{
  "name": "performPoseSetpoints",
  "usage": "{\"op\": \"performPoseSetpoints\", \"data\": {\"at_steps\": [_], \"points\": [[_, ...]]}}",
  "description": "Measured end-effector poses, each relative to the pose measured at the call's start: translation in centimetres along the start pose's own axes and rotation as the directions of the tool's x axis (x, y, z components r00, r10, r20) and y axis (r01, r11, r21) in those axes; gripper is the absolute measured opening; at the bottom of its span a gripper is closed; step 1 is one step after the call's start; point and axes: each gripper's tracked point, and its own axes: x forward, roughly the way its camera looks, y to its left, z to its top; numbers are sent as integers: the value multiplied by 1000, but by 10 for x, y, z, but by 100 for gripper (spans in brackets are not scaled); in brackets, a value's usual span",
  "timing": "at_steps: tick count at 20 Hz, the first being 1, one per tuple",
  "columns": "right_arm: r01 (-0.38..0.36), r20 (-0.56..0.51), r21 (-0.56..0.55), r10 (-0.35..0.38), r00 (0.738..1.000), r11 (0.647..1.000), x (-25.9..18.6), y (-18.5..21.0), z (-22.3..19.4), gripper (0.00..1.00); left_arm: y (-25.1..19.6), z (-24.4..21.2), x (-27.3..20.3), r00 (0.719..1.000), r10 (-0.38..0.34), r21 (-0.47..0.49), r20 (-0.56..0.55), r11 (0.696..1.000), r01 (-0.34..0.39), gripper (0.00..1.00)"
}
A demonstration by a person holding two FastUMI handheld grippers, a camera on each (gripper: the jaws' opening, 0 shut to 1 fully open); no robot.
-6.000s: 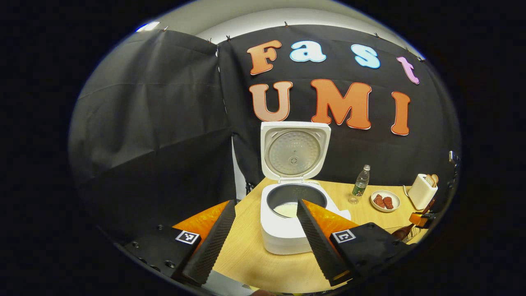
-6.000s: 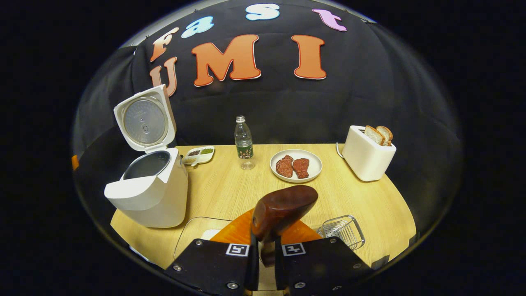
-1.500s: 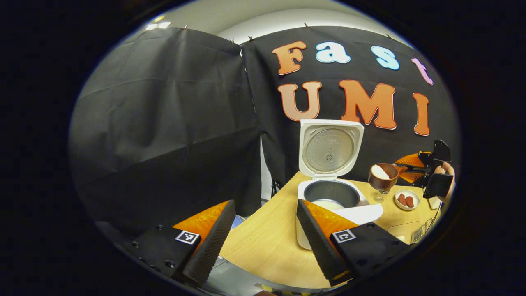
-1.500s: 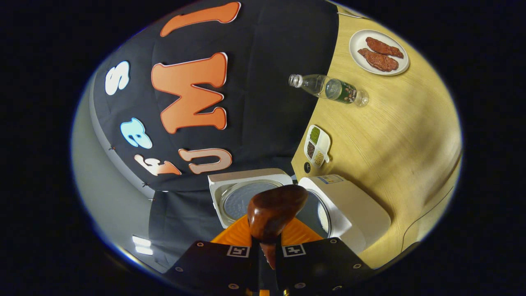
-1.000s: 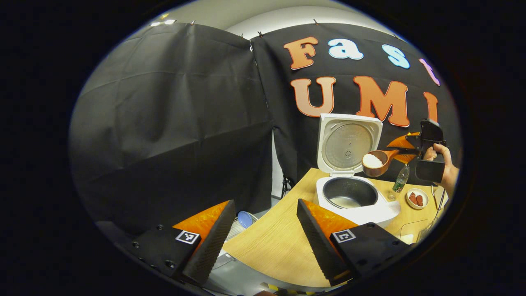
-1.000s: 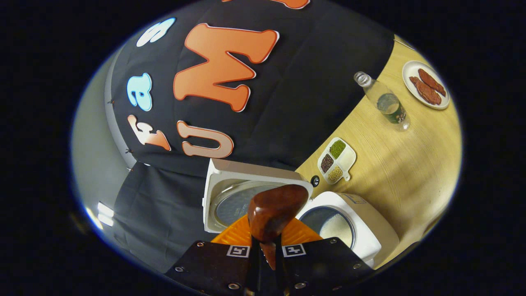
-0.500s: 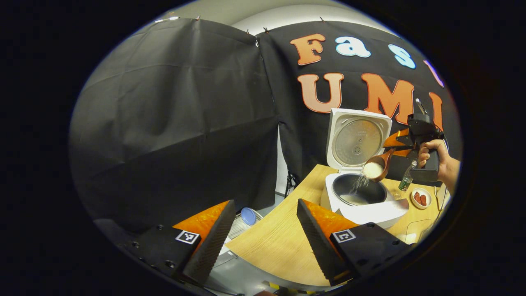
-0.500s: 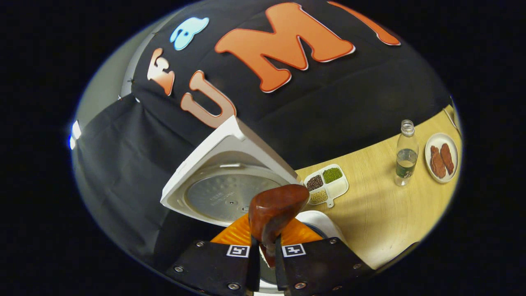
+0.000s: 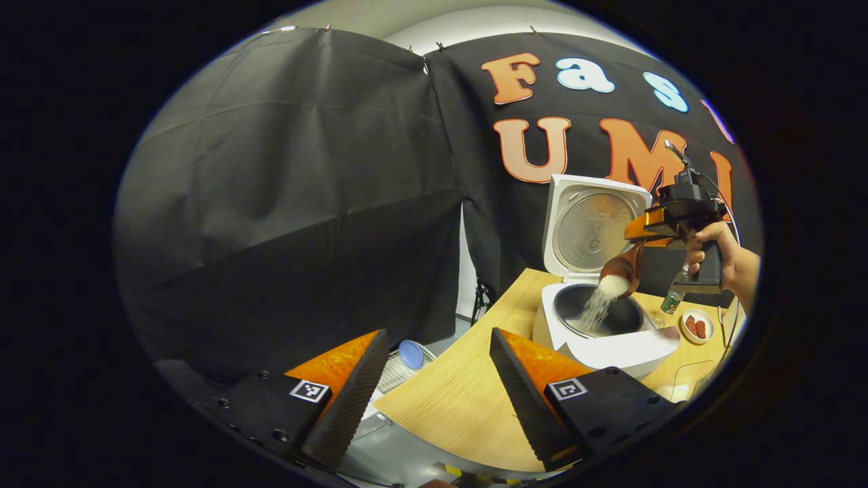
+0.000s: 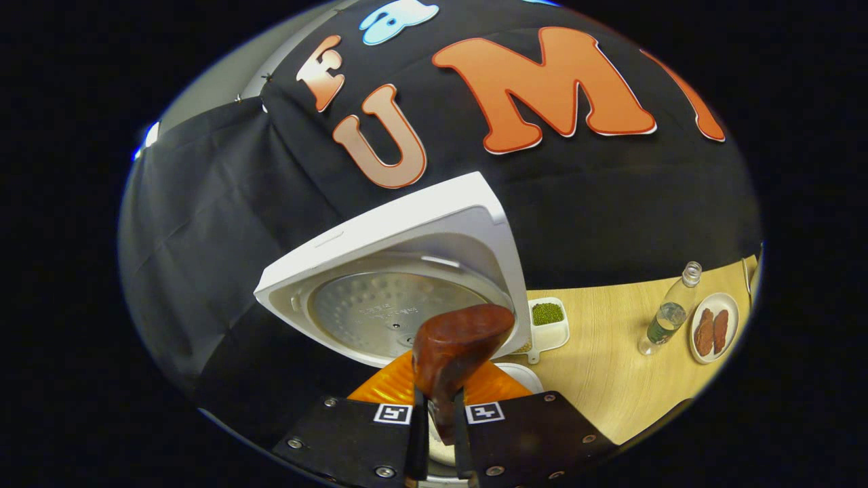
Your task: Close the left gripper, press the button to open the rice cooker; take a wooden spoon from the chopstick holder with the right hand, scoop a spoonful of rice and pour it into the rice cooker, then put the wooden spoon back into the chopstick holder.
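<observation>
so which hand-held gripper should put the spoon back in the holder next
Right. The right hand-held gripper already clamps the brown wooden spoon, tipped over the white rice cooker; the left hand-held gripper is open, far back.

On the wooden table (image 10: 610, 379) we see a clear bottle (image 10: 668, 313) standing just beside a plate of meat (image 10: 713, 327), with a divided dish (image 10: 548, 324) (green beans in one compartment) to their left.

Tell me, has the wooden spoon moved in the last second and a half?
Yes. In the left gripper view the wooden spoon, clamped in the right gripper, has gone from beside the rice cooker to over its pot, tipped down, rice falling in.
</observation>
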Motion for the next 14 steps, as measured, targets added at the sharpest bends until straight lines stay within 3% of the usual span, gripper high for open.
{"op": "performPoseSetpoints", "data": {"at_steps": [7,10,11,14], "points": [[-44,27,-198,51,998,979,-4,18,7,14,0,0,4,1000,2,5,-2,1000,-2,97],[-31,69,-312,55,996,949,-7,28,15,14,-1,1,3,1000,1,9,0,1000,-1,97],[-24,83,-348,57,995,937,-9,28,19,10,-1,2,2,1000,3,9,3,1000,-3,97],[-9,125,-430,70,990,903,-14,32,30,14,-2,2,0,1000,4,4,3,1000,-4,97]]}}
